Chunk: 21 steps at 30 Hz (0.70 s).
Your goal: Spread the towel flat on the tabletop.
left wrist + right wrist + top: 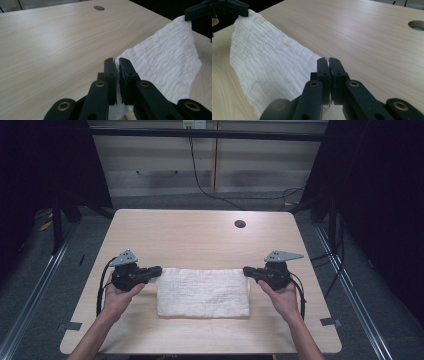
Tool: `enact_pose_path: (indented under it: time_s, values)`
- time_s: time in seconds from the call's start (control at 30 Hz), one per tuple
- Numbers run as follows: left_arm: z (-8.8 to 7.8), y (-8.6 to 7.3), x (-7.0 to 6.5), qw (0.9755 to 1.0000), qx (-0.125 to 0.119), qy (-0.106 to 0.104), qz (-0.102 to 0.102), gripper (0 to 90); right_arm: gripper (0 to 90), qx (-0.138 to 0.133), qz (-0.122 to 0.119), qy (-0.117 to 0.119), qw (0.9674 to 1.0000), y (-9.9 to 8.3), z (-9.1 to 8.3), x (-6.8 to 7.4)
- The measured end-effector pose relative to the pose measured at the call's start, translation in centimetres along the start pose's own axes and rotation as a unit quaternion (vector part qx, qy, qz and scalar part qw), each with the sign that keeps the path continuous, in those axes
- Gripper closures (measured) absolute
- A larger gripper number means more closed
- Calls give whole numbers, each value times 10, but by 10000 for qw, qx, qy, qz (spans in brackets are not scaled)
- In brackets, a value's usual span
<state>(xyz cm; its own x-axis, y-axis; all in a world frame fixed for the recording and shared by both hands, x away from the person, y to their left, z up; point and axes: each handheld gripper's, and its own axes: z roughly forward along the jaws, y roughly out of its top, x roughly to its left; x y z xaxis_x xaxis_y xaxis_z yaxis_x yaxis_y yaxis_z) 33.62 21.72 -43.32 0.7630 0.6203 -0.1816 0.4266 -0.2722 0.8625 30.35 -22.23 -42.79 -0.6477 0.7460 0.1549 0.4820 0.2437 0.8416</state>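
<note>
A: Why is the white cloth [202,292] held by two corners at once?

B: So its far edge stays stretched. The left gripper [158,270] has its jaws pressed together on the far corner at the cloth's 10 o'clock, and the right gripper [245,271] pinches the corner at 2 o'clock. In the left gripper view the cloth [165,62] runs as a taut sheet from those jaws up to the other gripper at the top right, and the right gripper view shows the same sheet [269,67] from the other side.

A: And where does the cloth sit?

B: On the near half of the table [200,232], around 6 o'clock from its centre. Its far edge is lifted between the grippers while the near edge looks to rest on the wood. I judge this is a fold or a lift in hand, with the held edge meant to travel as one straight line.

A: Anything in the way?

B: Little. A round cable hole [240,224] lies at 1 o'clock on the tabletop, well apart from the cloth. Beyond the table at 12 o'clock stand pale cabinets [165,165] with a black cable [200,182] hanging in front. Each gripper's own cable trails beside the wrist, clear of the fabric.
</note>
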Motion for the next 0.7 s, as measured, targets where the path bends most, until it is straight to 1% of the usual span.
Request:
enact_pose_path:
  time_s: [0.03, 0.1, 0.17, 0.27, 0.4, 0.43, 0.47, 0.5, 0.53, 0.63, 0.67, 0.7]
  values:
    - [-1, 2, -1, 10000, -3, -8, 21, 852, 881, -24, -10, 3, 10000, 3, -2, 0]
    - [-4, 10, -4, 9999, -17, 11, 172, 851, 881, -102, -51, 3, 9999, 12, -6, 0]
    - [-8, 19, -6, 9997, -94, 21, 235, 852, 881, -166, -97, -8, 9998, 21, -11, 1]
    - [-14, 33, -7, 9993, -256, 40, 271, 852, 881, -248, -143, -23, 9996, 30, -16, 0]
    - [-21, 51, -5, 9984, -440, 128, 318, 852, 882, -425, -190, -67, 9989, 45, -25, -2]
    - [-23, 55, -5, 9981, -500, 141, 319, 853, 882, -547, -229, -104, 9982, 56, -32, -3]
    - [-25, 60, -4, 9978, -538, 169, 335, 853, 882, -603, -241, -109, 9978, 61, -34, -4]
    - [-27, 63, -4, 9976, -570, 188, 358, 853, 882, -603, -241, -109, 9978, 61, -34, -4]
    - [-28, 68, -4, 9973, -583, 218, 394, 853, 883, -636, -256, -120, 9976, 66, -36, -4]
    - [-33, 82, -6, 9966, -629, 246, 478, 854, 883, -736, -337, -161, 9966, 81, -42, -5]
    - [-33, 85, -6, 9963, -650, 256, 493, 854, 883, -804, -347, -177, 9960, 91, -44, -6]
    - [-34, 89, -5, 9961, -686, 242, 499, 854, 883, -834, -357, -166, 9957, 95, -45, -6]
